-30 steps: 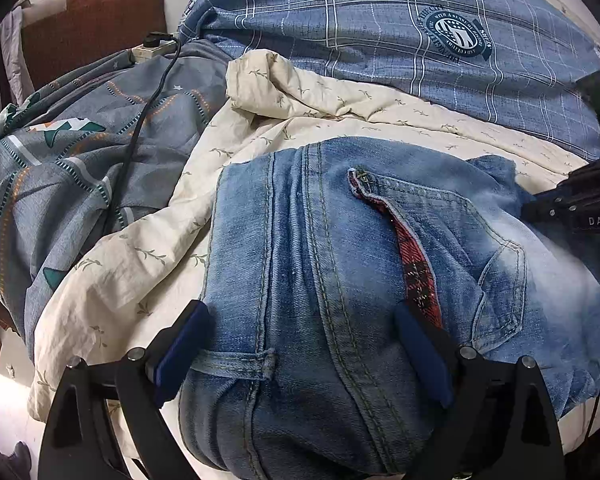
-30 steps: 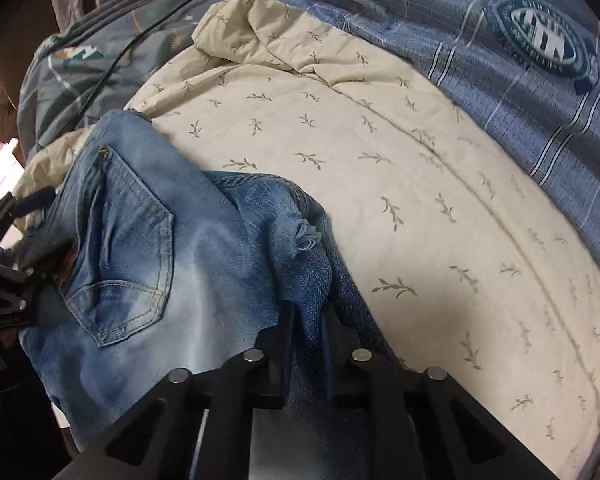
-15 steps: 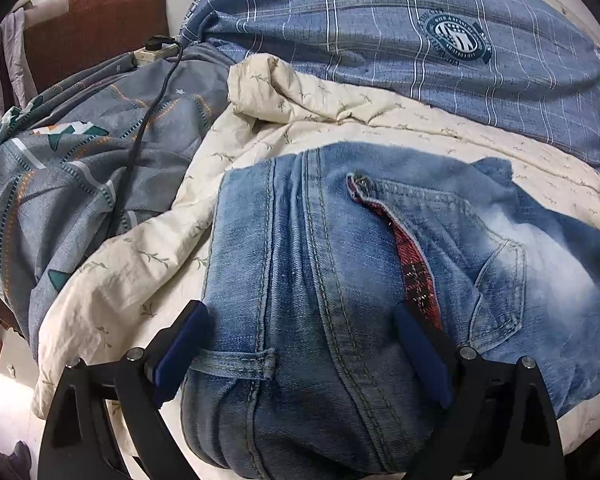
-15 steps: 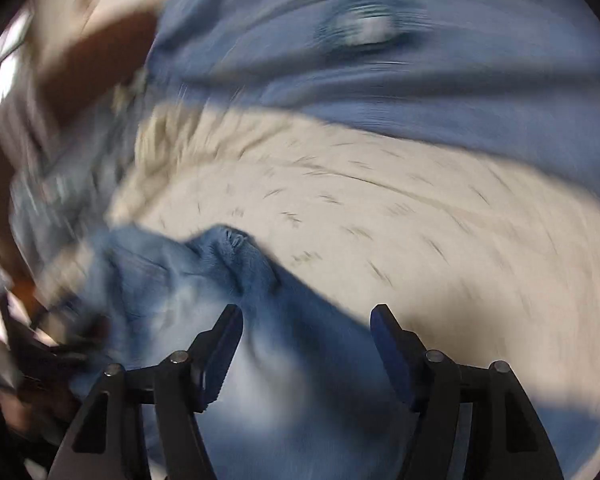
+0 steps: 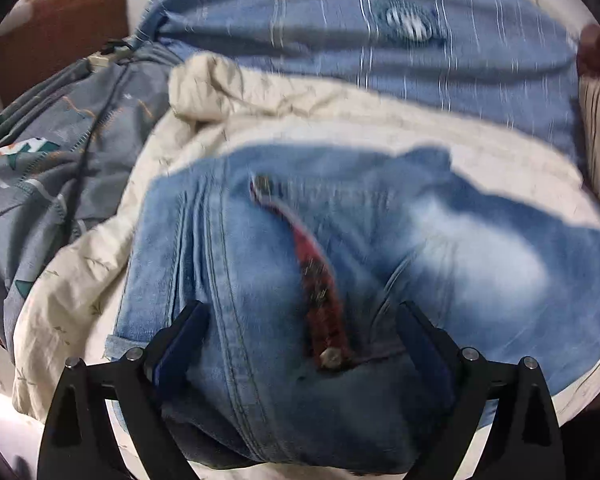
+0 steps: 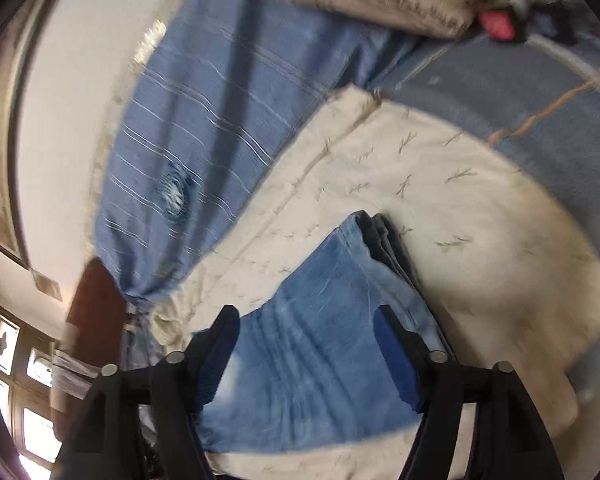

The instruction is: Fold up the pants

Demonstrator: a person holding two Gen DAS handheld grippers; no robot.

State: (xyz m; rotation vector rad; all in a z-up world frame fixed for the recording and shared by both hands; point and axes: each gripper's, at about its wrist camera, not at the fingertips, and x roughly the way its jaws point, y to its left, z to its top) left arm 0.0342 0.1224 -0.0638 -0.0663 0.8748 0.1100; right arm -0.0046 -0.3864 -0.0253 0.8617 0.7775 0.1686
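jeans (image 5: 260,264): blue denim, folded, lying on cream sheet (image 5: 80,288); waist end nearest the left camera, red-lined flap (image 5: 320,292) with metal button (image 5: 330,356) on top; faded pale patch toward frame right
jeans, right view (image 6: 320,320): folded stack, layered edges showing at the far end, flat on the sheet
left gripper (image 5: 300,344): jaws spread wide, one finger (image 5: 184,340) on each side of the waist end; denim bulges up between them, pads apart from each other; can't tell if pads touch the cloth, no pinch visible
right gripper (image 6: 306,352): jaws have just been opening, now wide apart; fingers (image 6: 220,352) sit over the jeans, cloth lies flat under and between them, not pinched, holding nothing
right view tilt: scene strongly rolled, wall and window at frame left
sheet: cream with small leaf sprigs, rumpled at the far left corner in left view
blue cover (image 5: 340,40): striped, round badge (image 5: 408,26), lies beyond the sheet
grey quilt (image 5: 40,152): patterned, left of the sheet, dark cable (image 5: 88,148) across it
headboard (image 5: 56,28): brown, top left
striped pillow (image 5: 598,136): right edge in left view
blur: both views motion-smeared, fine detail unreadable
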